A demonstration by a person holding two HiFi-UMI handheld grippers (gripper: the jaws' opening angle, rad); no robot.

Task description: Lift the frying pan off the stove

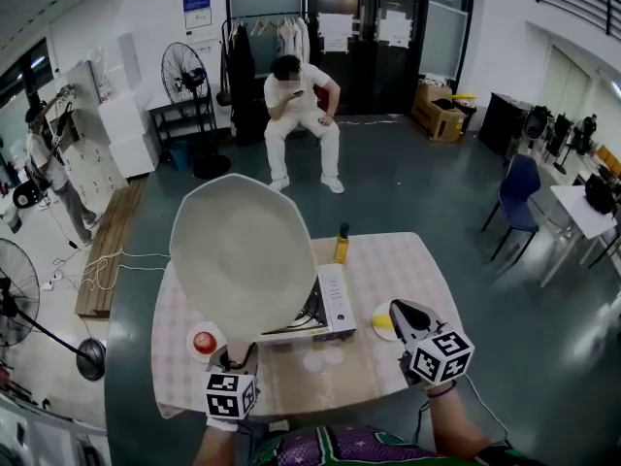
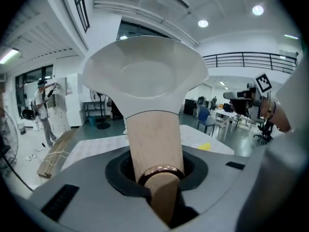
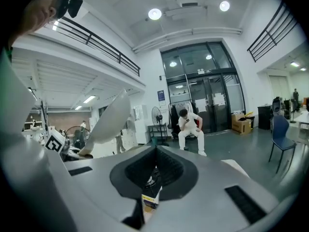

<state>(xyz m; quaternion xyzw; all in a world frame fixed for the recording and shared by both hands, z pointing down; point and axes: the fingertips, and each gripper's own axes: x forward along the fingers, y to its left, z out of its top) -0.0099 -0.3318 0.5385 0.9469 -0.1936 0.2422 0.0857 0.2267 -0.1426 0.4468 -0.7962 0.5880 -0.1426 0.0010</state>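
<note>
The frying pan [image 1: 243, 255] is being held tilted above the stove [image 1: 337, 304] on the surface [image 1: 408, 270], its wooden handle [image 2: 153, 139] being clamped by the left tool [image 2: 159, 185]. The right tool [image 3: 155, 166] is being held alongside, jaws together, empty.

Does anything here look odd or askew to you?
Yes: the pan, held by its handle in the left gripper, is tipped up steeply above the stove, far from level. Nothing looks spilled.
</note>
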